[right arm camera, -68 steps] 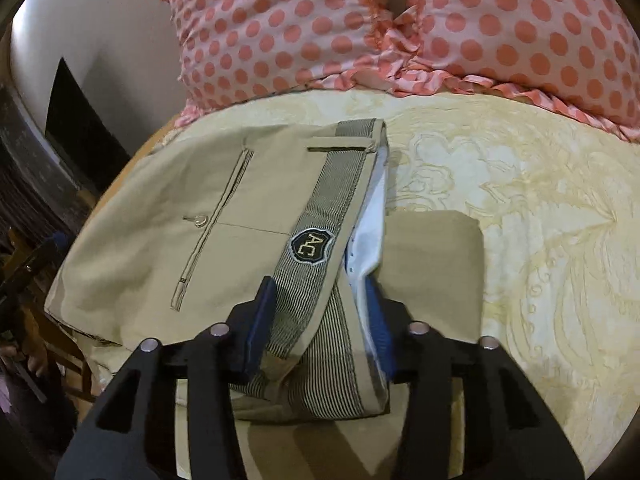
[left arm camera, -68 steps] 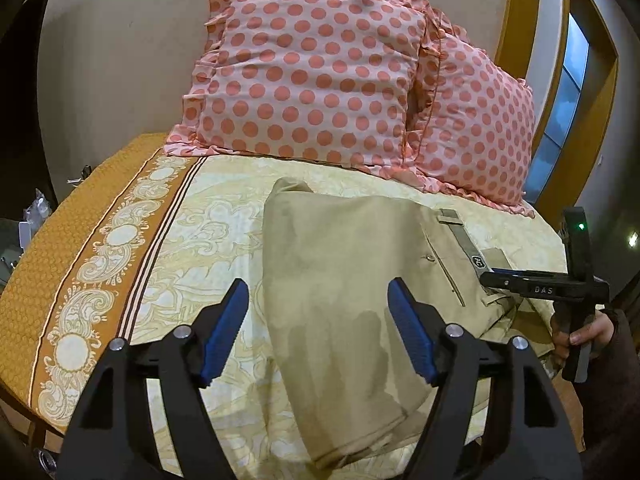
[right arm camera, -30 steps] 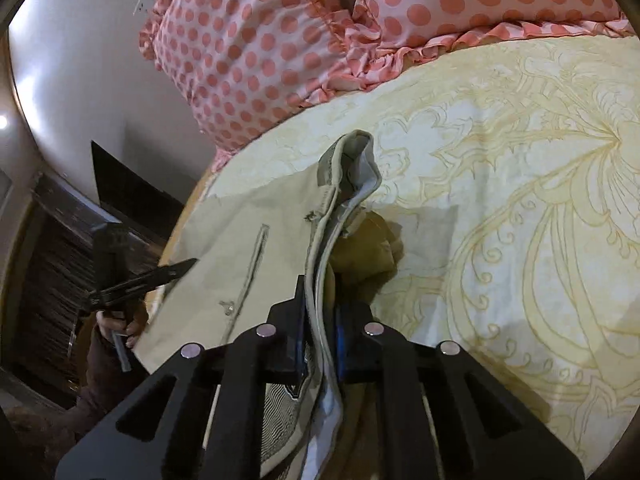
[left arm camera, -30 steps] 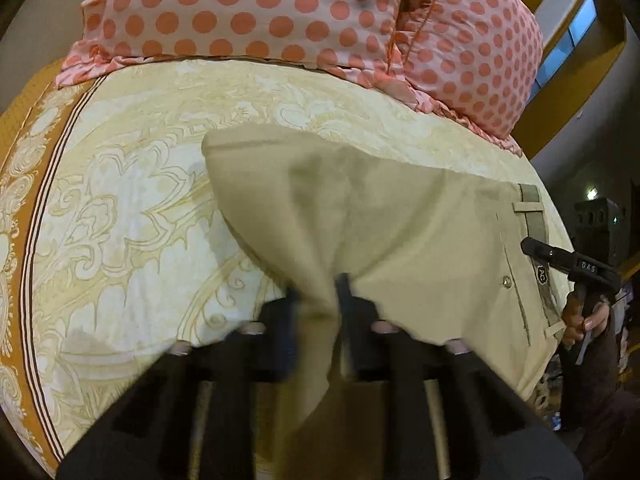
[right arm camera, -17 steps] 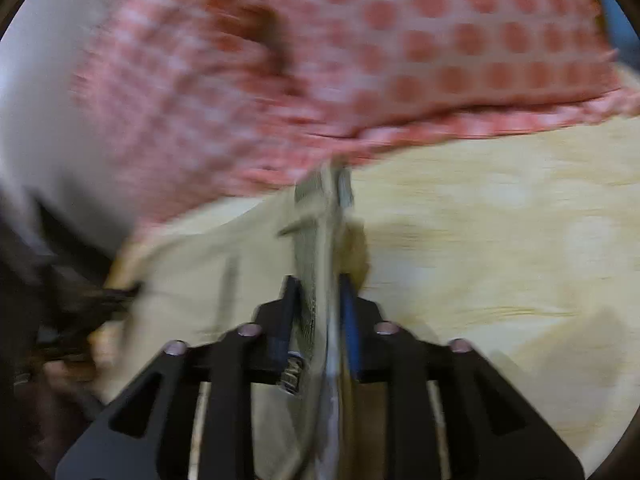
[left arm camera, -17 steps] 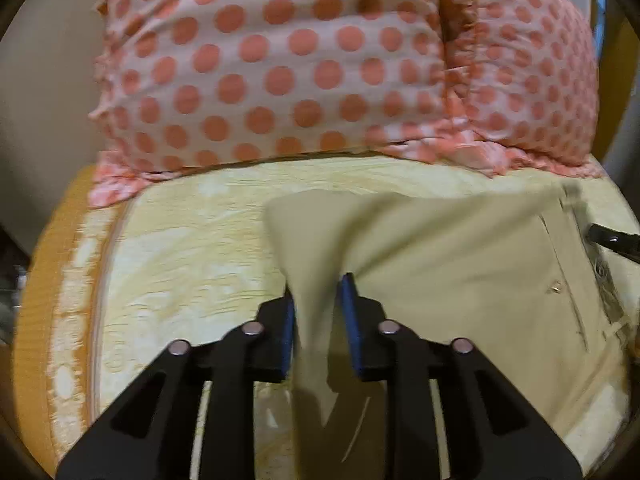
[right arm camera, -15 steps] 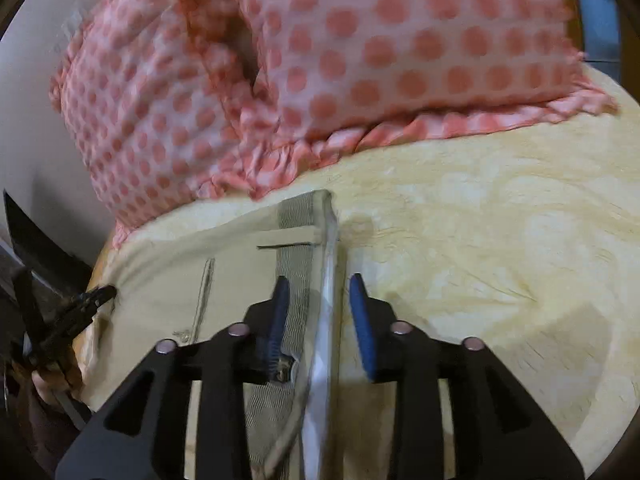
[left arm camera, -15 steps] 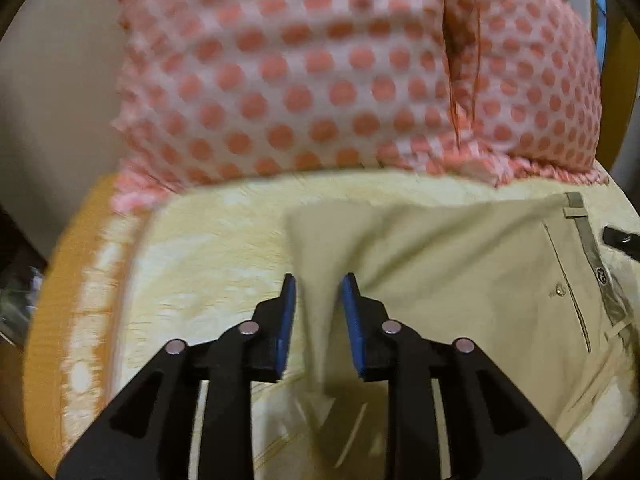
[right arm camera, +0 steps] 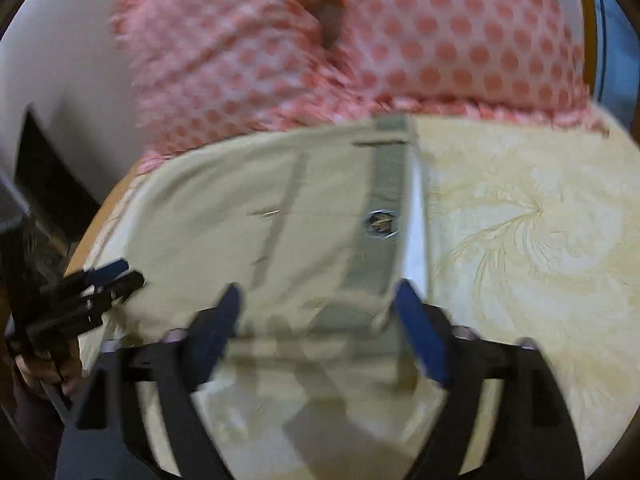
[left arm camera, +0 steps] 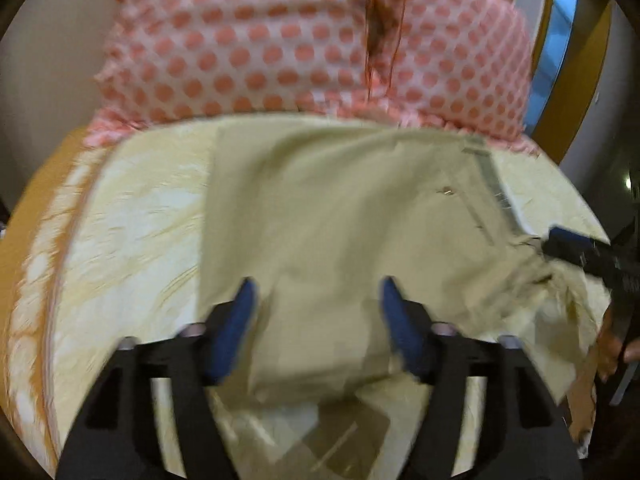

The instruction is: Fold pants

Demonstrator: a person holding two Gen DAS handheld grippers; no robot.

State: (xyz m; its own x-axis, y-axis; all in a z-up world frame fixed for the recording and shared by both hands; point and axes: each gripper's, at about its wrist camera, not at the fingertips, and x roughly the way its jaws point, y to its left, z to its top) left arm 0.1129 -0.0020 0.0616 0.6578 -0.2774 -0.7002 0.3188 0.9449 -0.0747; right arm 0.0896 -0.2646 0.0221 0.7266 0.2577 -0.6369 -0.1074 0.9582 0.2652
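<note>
Both my grippers hung spread wide above folded khaki cotton pants [left arm camera: 328, 216] on the pale yellow patterned bedsheet [right arm camera: 520, 248].

My left gripper [left arm camera: 316, 300] and right gripper [right arm camera: 318, 300] held nothing, blue pads apart over the cloth; I could not tell whether they touched it. The grey striped waistband [right arm camera: 384, 208] lay near the pink polka-dot pillows [left arm camera: 280, 48].

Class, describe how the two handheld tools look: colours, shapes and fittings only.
Each tool, left tool and right tool, has two black angular fingers tipped with blue pads, with small silvery round fasteners near the finger bases. No cables or sleeves show. Motion blur hides any markings.
</note>
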